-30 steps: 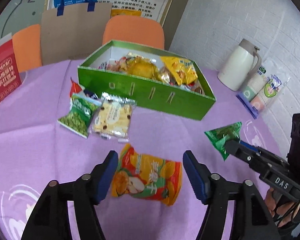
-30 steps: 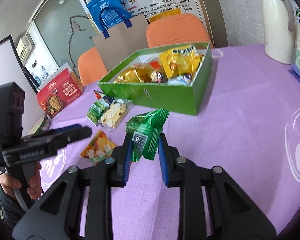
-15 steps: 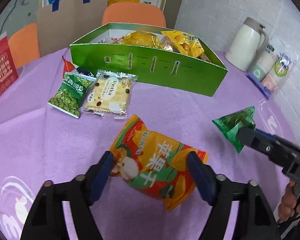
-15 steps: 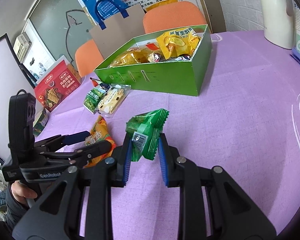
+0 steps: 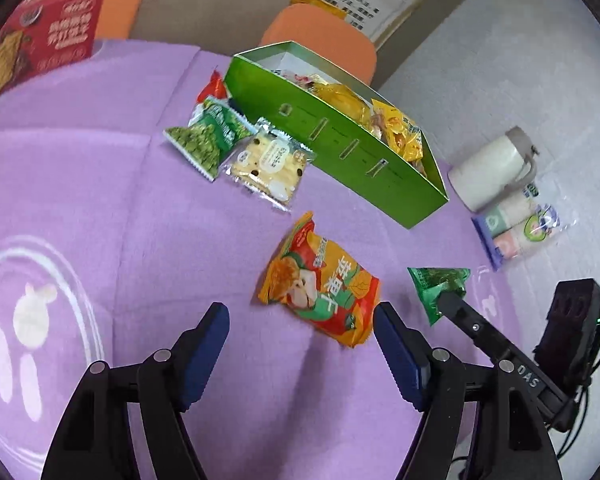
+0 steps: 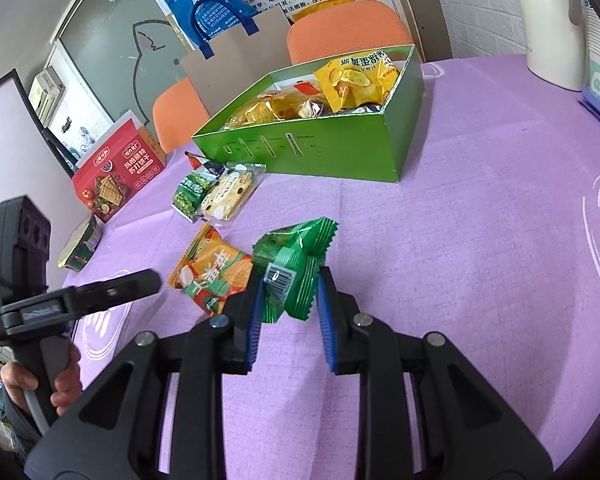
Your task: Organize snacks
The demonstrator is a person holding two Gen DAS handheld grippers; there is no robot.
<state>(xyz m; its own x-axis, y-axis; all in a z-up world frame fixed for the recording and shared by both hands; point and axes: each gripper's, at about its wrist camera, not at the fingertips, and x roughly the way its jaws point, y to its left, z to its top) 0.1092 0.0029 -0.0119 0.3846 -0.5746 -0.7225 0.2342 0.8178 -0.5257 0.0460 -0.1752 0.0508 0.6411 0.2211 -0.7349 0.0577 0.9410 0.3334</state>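
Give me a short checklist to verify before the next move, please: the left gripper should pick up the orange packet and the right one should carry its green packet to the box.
1. Left gripper open: ok, jaws wide apart.
2. Orange packet between the left fingers: not ok, it lies just ahead of the tips, toward the right finger.
3. Right gripper shut on the green packet: ok, it is pinched and held above the purple tablecloth.
4. Room in the green box: cannot tell, it already holds many yellow packets.
5. Path to the box free: ok, only bare cloth lies between.
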